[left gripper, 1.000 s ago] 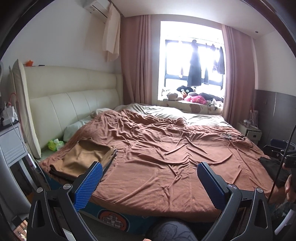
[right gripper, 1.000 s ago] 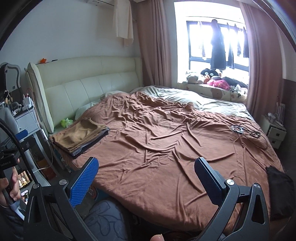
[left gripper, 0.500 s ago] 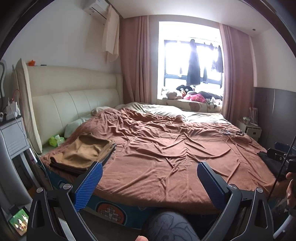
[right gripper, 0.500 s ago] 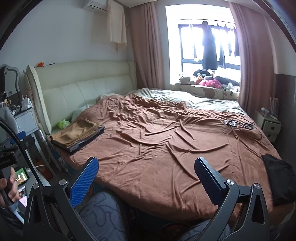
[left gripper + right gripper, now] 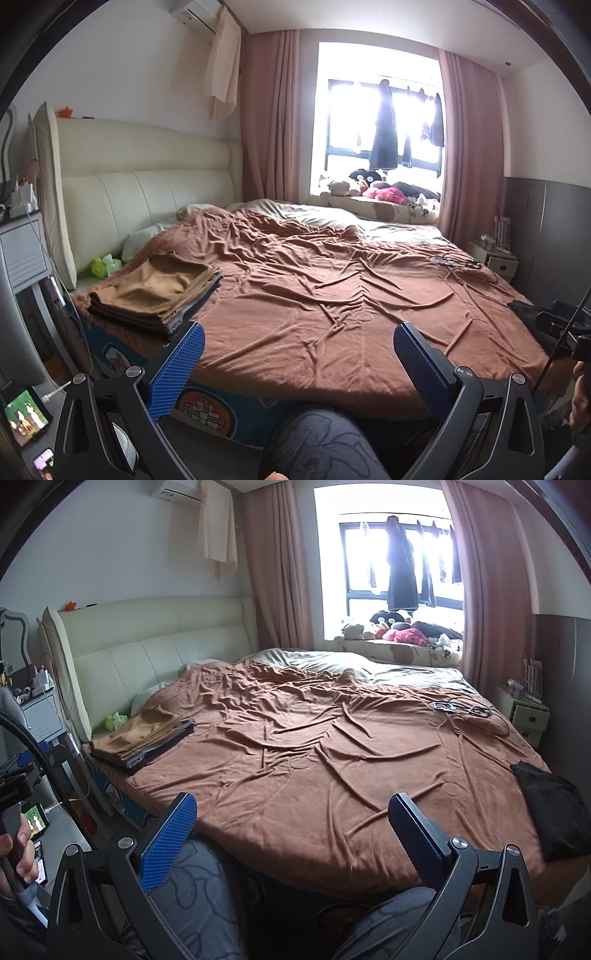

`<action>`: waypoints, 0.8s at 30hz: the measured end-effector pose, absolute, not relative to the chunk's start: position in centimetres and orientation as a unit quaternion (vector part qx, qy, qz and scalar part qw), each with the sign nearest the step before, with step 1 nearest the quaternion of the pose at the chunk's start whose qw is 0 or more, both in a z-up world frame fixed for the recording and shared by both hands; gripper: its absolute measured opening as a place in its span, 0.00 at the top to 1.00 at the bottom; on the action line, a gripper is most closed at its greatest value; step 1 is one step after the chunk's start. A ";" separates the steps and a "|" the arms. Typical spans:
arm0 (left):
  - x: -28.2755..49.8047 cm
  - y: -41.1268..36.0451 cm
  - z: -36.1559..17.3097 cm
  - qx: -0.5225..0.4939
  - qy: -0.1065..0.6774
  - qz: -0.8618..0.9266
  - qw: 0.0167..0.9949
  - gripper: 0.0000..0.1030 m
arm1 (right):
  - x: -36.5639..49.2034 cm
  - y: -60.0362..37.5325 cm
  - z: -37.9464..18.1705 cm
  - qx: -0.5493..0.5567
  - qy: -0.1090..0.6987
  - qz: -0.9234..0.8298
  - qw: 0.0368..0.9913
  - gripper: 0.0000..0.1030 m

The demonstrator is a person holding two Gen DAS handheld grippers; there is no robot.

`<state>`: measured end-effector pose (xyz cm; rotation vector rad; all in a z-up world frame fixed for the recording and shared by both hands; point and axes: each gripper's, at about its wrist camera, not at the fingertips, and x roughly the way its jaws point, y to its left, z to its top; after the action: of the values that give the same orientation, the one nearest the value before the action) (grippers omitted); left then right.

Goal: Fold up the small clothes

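Observation:
A stack of folded clothes [image 5: 155, 291], tan on top and dark grey below, lies at the near left corner of the bed; it also shows in the right wrist view [image 5: 142, 738]. A crumpled black garment [image 5: 550, 805] lies at the near right edge of the bed, and a bit of it shows in the left wrist view [image 5: 522, 308]. My left gripper [image 5: 295, 347] is open and empty, held off the near edge of the bed. My right gripper [image 5: 291, 819] is open and empty, also off the near edge.
A wrinkled brown blanket [image 5: 332, 295] covers the bed. A cream headboard [image 5: 140, 199] stands at left. Cables and glasses [image 5: 461, 709] lie at the far right of the bed. A grey nightstand [image 5: 22, 266] stands left, a white one [image 5: 526, 712] right. My knees [image 5: 199, 893] are below the grippers.
Both grippers have drawn back and tilted up from the bed; more of the room and the floor at left shows. The jaws stay open.

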<state>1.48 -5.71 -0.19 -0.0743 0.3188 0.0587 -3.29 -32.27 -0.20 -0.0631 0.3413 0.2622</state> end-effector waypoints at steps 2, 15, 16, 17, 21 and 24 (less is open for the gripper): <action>1.5 -5.8 -0.3 -0.037 0.160 0.028 0.986 0.00 | -3.4 -32.3 -0.3 -0.033 0.170 0.128 0.976 0.00; 1.7 -6.2 -1.1 -0.034 0.168 0.023 0.985 0.00 | -2.8 -32.3 -0.8 -0.032 0.178 0.124 0.976 0.00; 1.7 -6.2 -1.1 -0.035 0.169 0.024 0.985 0.00 | -2.8 -32.3 -0.8 -0.032 0.179 0.125 0.975 0.00; 1.7 -6.2 -1.1 -0.034 0.169 0.024 0.985 0.00 | -2.8 -32.3 -1.0 -0.031 0.180 0.125 0.975 0.00; 1.7 -6.1 -1.1 -0.035 0.168 0.024 0.985 0.00 | -2.9 -32.3 -1.1 -0.030 0.182 0.125 0.975 0.00; 1.7 -6.1 -1.1 -0.036 0.168 0.024 0.985 0.00 | -2.8 -32.5 -1.0 -0.028 0.182 0.126 0.975 0.00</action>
<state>1.69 -6.09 -1.13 -0.0721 0.3380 0.0488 -2.79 -32.47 -1.02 -0.0570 0.3676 0.2538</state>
